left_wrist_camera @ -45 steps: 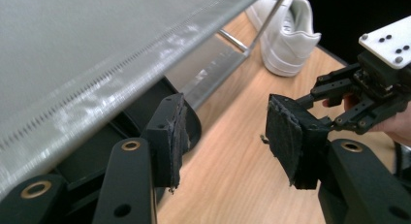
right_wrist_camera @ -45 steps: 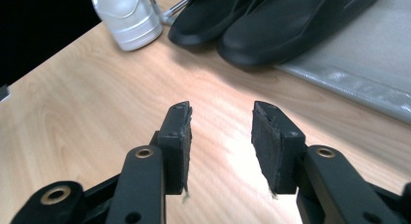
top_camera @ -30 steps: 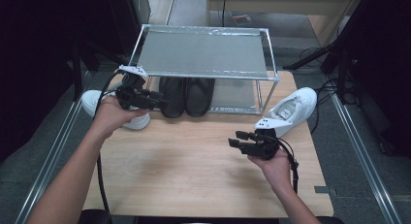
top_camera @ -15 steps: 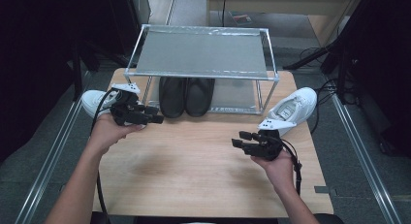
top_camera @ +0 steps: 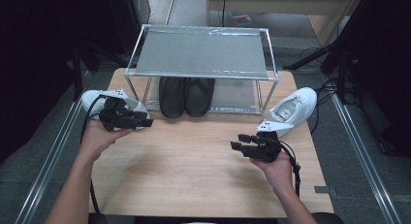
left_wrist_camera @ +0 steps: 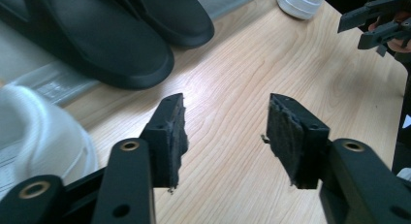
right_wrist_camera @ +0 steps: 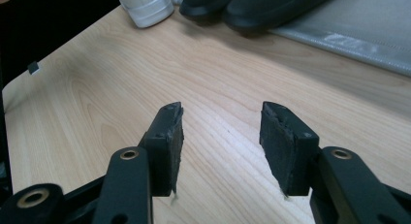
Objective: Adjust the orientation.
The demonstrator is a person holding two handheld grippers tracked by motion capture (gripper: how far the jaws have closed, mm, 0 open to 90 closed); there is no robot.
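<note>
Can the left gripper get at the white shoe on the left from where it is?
Probably yes. The left gripper is open with nothing between its jaws, right beside the white shoe at the table's left edge, nothing between them.

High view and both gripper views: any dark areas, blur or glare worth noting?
High view: table evenly lit, surroundings nearly black, black shoes shadowed under the rack. Left gripper view: white shoe near the lens is blurred and overexposed. Right gripper view: wood grain sharp, far shoes soft.
</note>
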